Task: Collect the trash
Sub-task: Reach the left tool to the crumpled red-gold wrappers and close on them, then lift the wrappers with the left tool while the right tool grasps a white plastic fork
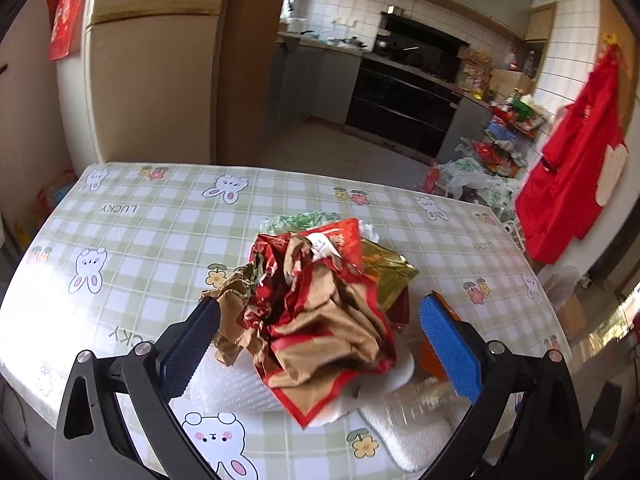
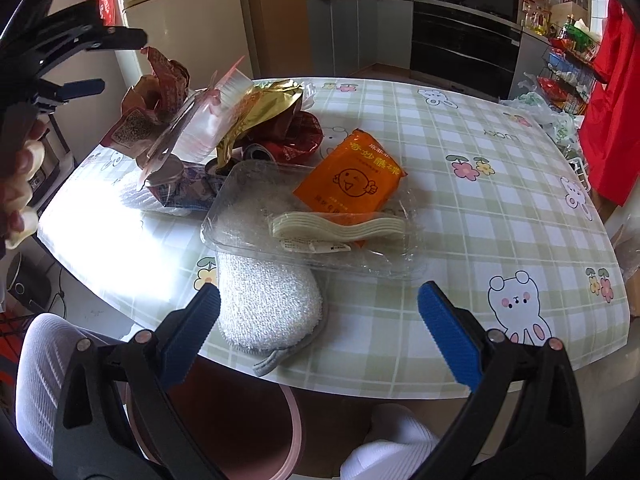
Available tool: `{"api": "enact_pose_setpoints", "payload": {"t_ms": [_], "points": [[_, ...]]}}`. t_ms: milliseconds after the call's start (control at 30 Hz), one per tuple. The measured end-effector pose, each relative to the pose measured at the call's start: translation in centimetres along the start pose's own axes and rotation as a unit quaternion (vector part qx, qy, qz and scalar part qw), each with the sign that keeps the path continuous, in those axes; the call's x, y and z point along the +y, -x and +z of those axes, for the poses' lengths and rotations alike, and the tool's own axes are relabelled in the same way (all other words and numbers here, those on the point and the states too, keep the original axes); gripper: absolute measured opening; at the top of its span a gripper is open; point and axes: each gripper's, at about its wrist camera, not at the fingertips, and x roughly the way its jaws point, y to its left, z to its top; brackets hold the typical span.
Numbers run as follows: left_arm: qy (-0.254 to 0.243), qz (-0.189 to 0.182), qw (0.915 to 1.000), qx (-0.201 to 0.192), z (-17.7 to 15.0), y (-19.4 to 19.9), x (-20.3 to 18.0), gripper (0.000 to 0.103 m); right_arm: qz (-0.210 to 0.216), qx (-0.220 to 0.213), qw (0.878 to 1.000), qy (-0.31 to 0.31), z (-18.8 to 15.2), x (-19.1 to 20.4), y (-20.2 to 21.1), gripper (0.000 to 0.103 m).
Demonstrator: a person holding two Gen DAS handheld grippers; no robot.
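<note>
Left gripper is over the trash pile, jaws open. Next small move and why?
Probably close the left gripper on the crumpled red-and-brown wrapper. Its jaws stand open on either side of the wrapper, which sits on top of the pile on the table, so nothing needs clearing first. The right gripper is open and empty near the table edge, above a pink bin below.

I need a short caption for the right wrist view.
Open right tongs hover over a white cloth and clear tray on the table.

Sponge [image 2: 268, 304] at table [image 2: 500, 208] front edge, tray [image 2: 312, 216] behind it, wrapper heap [image 2: 224, 120] left-rear
</note>
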Motion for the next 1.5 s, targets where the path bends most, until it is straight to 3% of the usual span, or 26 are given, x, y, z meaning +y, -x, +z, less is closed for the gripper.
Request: {"api": "enact_pose_setpoints", "payload": {"t_ms": [67,267,333,400,600,700,933,1233,1300,1400,1500], "points": [[0.029,0.014,0.9993,0.021,0.6,-1.8,0.1,0.098,-0.003,0.002,1.000,-0.001,-0.1,-0.2,-0.2,0.098],[0.049,0.044,0.9970,0.040,0.0,-4.0,1.0,0.094,0.002,0.005,1.000,-0.012,-0.3,-1.0,-0.4,0.098],[0.047,0.035,0.9976,0.037,-0.5,-3.6,1.4,0.063,0.008,0.003,1.000,-0.015,-0.4,-1.2,-0.4,0.098],[0.050,0.026,0.9979,0.032,-1.1,-2.9,2.0,0.044,0.023,0.005,1.000,-0.018,-0.3,-1.2,-0.5,0.098],[0.043,0.000,0.9988,-0.026,-1.7,1.3,3.4,0.026,0.032,0.001,0.999,-0.007,-0.5,-0.3,-0.4,0.097],[0.036,-0.022,0.9984,-0.037,-1.9,3.0,3.7,0.012,0.028,-0.002,1.000,0.000,-0.5,-0.2,-0.3,0.097],[0.019,-0.065,0.9962,-0.054,-3.2,5.7,3.9,0.010,0.020,-0.003,1.000,0.021,0.1,-0.2,0.3,0.096],[-0.006,-0.100,0.9918,-0.078,-5.0,9.2,4.3,0.010,0.040,0.035,0.993,0.102,4.4,-0.7,-0.5,0.073],[-0.006,-0.113,0.9901,-0.082,-5.3,10.0,4.4,0.010,0.035,0.050,0.987,0.149,5.4,-0.2,-1.5,0.069],[-0.011,-0.125,0.9880,-0.090,-6.0,11.1,4.4,0.010,0.025,0.098,0.966,0.237,6.2,1.0,-4.1,0.059],[-0.014,-0.129,0.9870,-0.095,-6.8,12.1,4.8,0.010,0.020,0.135,0.950,0.279,6.7,1.4,-6.6,0.053]]}}
